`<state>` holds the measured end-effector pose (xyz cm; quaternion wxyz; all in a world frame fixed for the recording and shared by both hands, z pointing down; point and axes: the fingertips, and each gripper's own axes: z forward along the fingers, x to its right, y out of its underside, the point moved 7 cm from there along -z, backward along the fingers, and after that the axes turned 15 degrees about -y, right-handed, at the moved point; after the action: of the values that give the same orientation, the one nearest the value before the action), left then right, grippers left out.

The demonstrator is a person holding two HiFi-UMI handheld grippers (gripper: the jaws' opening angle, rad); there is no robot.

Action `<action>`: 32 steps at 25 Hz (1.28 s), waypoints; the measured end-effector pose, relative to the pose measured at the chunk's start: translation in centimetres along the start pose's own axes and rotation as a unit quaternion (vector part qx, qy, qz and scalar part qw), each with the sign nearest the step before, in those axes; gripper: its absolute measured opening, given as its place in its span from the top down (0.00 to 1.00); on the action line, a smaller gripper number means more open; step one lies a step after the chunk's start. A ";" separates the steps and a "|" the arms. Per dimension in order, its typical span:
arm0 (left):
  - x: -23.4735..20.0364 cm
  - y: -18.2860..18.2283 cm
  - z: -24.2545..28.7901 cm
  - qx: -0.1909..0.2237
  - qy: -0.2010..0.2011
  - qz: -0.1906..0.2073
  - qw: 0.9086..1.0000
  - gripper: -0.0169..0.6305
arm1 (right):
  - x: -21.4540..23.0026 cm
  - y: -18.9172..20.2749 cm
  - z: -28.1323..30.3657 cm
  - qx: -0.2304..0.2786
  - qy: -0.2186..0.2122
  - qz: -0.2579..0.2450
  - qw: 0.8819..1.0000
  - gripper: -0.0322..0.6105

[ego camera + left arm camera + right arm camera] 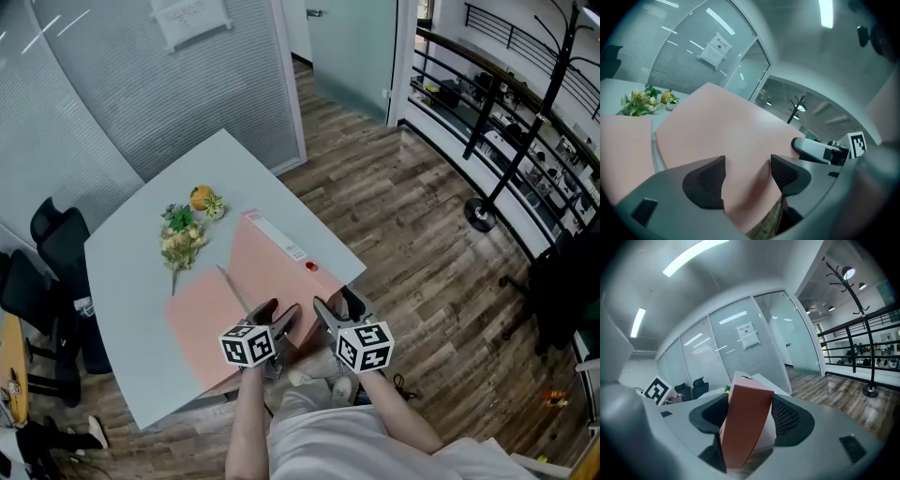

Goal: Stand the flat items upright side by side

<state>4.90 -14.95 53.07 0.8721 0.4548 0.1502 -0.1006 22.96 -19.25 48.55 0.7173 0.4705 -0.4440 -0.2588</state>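
A big pink box file with a white spine (pixel 267 267) (pixel 726 136) (pixel 743 423) is seen on the right side of a pale grey table (pixel 131 262), tipped up a little. Its near edge is gripped by both claws. The left claw (pixel 279 312) (pixel 747 176) is closed on the pink cover. The right claw (pixel 337 305) (pixel 745 413) is closed wide on the thick corner. A second flat pink folder (pixel 199 328) (pixel 623 150) is laid just to the left. Pale flowers (pixel 181 239) and a small orange fruit (pixel 201 197) are placed farther away.
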 end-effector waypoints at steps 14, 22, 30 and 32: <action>0.9 -1.6 -0.1 0.024 0.028 -0.031 0.999 0.53 | -1.4 -1.0 0.2 -0.013 0.005 -0.058 0.998 0.48; 0.0 -1.6 -0.8 0.023 0.048 -0.050 0.997 0.52 | -3.0 -1.5 0.5 -0.017 -0.011 -0.100 0.995 0.49; -1.5 -1.5 -1.6 0.031 0.046 -0.076 0.996 0.52 | -4.3 -1.6 0.9 -0.011 -0.051 -0.104 0.993 0.51; -2.0 -1.4 -1.9 0.033 0.038 -0.081 0.995 0.52 | -4.9 -1.6 1.0 -0.010 -0.068 -0.107 0.992 0.53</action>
<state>2.26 -14.15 51.68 0.8391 0.4734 0.2160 -0.1582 19.87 -16.53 45.36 0.6578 0.4897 -0.4365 -0.3702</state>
